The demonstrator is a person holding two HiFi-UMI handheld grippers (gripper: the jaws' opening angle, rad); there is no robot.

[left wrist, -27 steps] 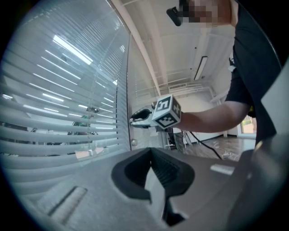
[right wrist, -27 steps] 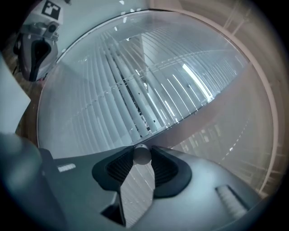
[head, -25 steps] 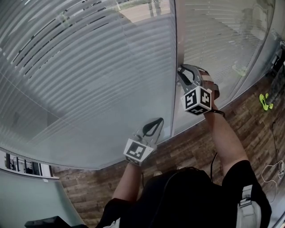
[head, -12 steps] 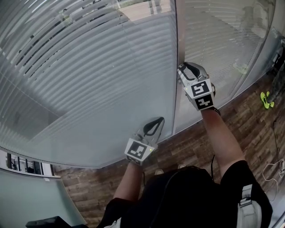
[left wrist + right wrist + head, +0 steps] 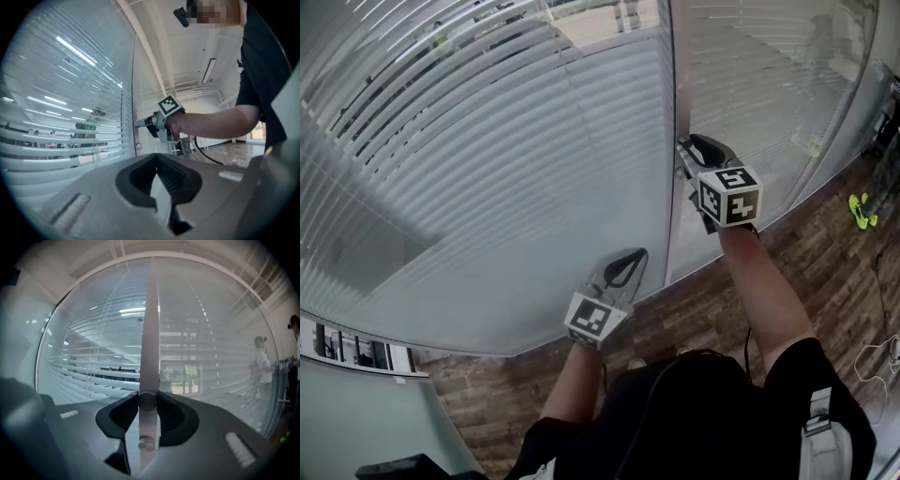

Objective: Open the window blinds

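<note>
When you look down from the head, the right gripper (image 5: pixel 684 150) touches the window post (image 5: pixel 680 56) between the blinds (image 5: pixel 487 169), and its jaws hide the knob (image 5: pixel 147 401). The left gripper (image 5: pixel 634 255) hangs lower, away from the post. Its own view shows its jaws shut together, holding nothing. The right gripper view shows both jaws squeezing the round knob

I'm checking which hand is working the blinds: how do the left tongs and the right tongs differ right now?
The right tongs are closed on a round knob on the frame post. The left tongs are shut on nothing. The right tongs sit at the post, higher up the window, while the left tongs are lower, in front of the left pane. Both point toward the window.
</note>
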